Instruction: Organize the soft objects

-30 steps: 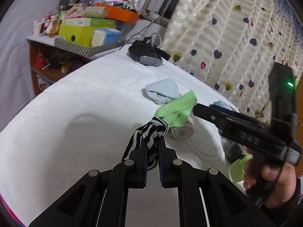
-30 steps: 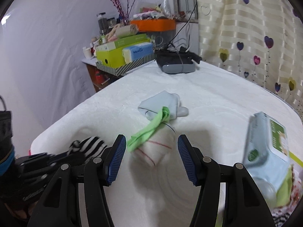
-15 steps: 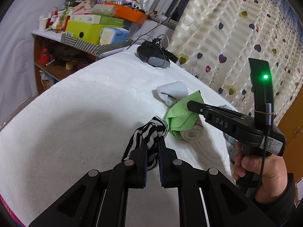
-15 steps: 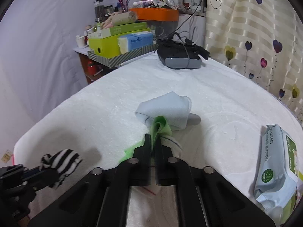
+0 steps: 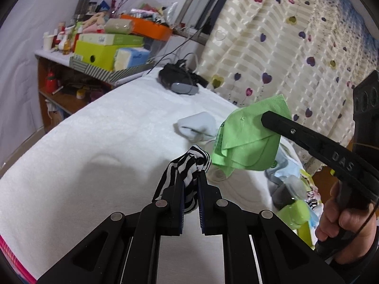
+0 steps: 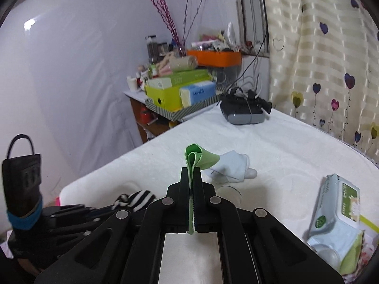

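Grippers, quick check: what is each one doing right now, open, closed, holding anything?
Left gripper: shut on the striped sock.
Right gripper: shut on the green cloth, lifted off the white bed cover.

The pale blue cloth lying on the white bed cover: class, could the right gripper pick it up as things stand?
Probably not yet. The right gripper is shut on the green cloth, so its jaws are taken. The pale blue cloth lies just beyond it on the bed cover with nothing lying between.
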